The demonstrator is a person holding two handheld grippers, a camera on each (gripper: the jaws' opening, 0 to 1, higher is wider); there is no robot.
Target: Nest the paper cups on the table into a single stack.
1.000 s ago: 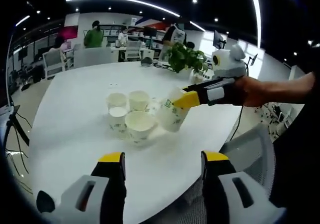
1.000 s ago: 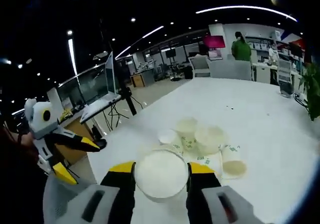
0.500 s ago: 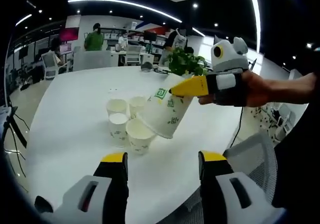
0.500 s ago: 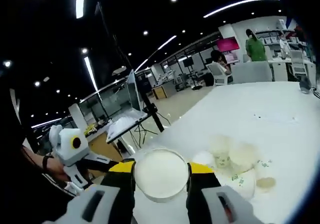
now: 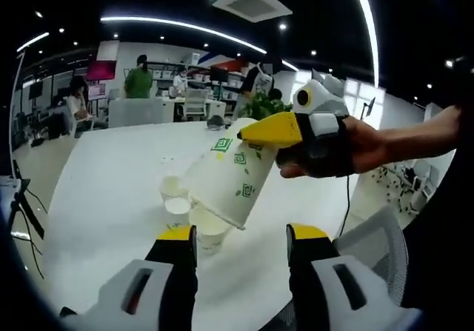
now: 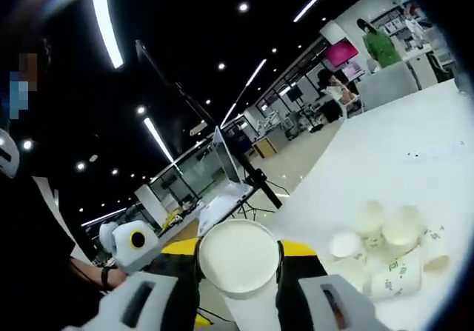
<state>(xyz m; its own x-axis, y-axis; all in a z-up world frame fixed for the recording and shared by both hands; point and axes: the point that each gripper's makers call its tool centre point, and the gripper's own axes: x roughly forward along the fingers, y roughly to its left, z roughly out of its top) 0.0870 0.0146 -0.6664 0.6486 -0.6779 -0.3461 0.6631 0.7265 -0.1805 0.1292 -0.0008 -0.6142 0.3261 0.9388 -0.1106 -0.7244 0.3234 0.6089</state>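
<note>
The lifted paper cup [image 5: 226, 179] hangs tilted in the air above the white table [image 5: 104, 190], clamped between the jaws of the right gripper [image 5: 270, 129]; in the right gripper view its white base [image 6: 238, 257] sits between that gripper's two yellow-tipped jaws. Below it on the table stands a tight cluster of cups [image 6: 389, 246]: at least five, one of them lying on its side. The left gripper [image 5: 241, 235] hovers near the table edge, jaws apart and holding nothing. A potted plant [image 5: 261, 107] stands at the far side.
</note>
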